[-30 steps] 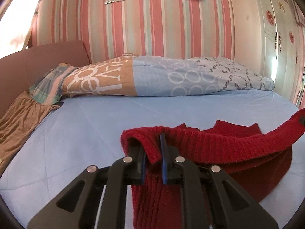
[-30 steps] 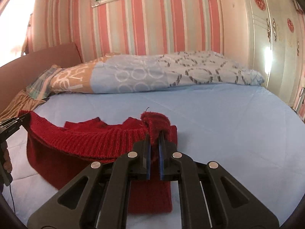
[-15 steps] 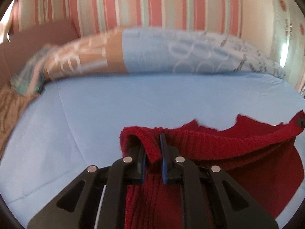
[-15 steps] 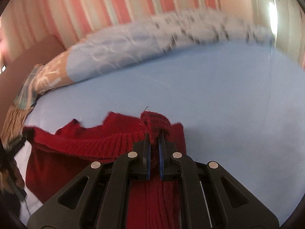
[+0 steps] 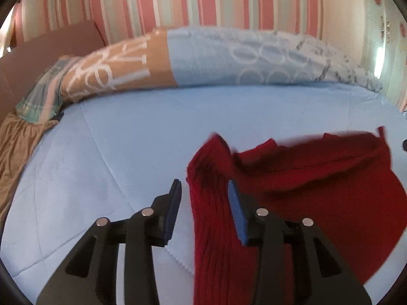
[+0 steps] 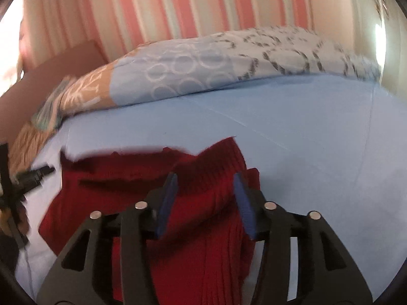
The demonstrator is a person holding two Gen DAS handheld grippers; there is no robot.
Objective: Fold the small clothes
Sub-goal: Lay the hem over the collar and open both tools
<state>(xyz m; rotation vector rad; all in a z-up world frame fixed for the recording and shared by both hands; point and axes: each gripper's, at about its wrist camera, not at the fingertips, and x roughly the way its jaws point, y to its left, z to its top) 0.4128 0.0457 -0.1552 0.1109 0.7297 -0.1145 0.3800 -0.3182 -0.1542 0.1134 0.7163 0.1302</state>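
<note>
A: Starting with the left wrist view. The left gripper [image 5: 203, 190] has just been opening; its jaws stand partly apart. The red knitted garment [image 5: 305, 190] runs between them, lying against the right-hand pad, with a gap to the left-hand pad. No clamp.

B: Where is the garment?

A: On the light blue bed sheet [image 5: 127, 152], spreading rightward from the jaws, top edge blurred.

B: Right wrist view?

A: The right gripper [image 6: 204, 190] has also just been opening; jaws partly apart, a ribbed fold of the garment [image 6: 208, 178] between the pads, not pinched. The rest spreads leftward toward the left gripper [image 6: 33, 175]. A patterned quilt [image 6: 229, 63] lies behind.
</note>
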